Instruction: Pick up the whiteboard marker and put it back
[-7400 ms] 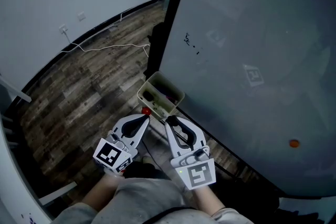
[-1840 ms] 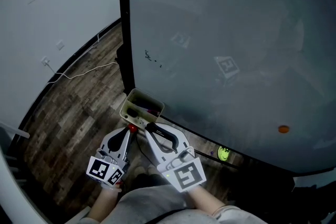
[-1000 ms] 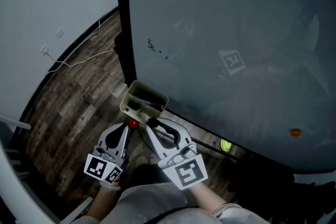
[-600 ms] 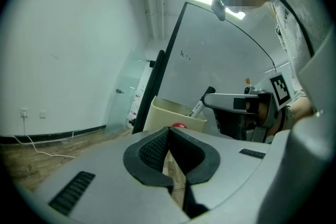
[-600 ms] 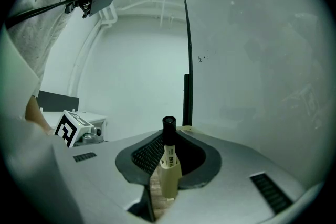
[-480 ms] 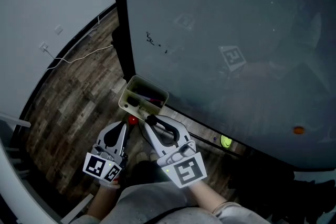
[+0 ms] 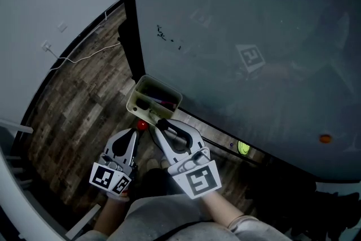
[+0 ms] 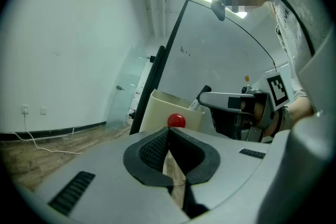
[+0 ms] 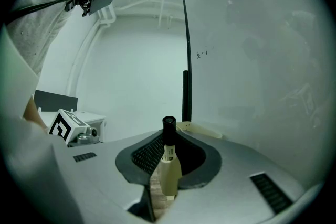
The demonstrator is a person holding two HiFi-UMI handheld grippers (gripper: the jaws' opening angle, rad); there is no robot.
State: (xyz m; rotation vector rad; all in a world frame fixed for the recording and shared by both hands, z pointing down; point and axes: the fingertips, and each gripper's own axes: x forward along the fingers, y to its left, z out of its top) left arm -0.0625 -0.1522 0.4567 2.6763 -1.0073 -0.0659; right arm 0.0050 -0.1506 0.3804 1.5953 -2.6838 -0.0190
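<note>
Your right tongs (image 9: 168, 140) are clamped on the marker (image 9: 169, 168). Its long axis runs along the jaws. The black cap points forward, past the tips and towards the bin (image 7: 148, 89). The pale barrel runs back between the pads. In the head view the cap end lies just short of the bin's near rim.

Your left tongs (image 8: 168, 134) are closed on nothing, pads touching. They sit just beside the right tongs. A red ball (image 8: 176, 120) shows right ahead of their tips, against the bin's near wall.

The bin sits at the foot of the whiteboard (image 7: 254, 36), by its dark left edge, above the wood floor (image 7: 73, 99). A few pens lie in it.
</note>
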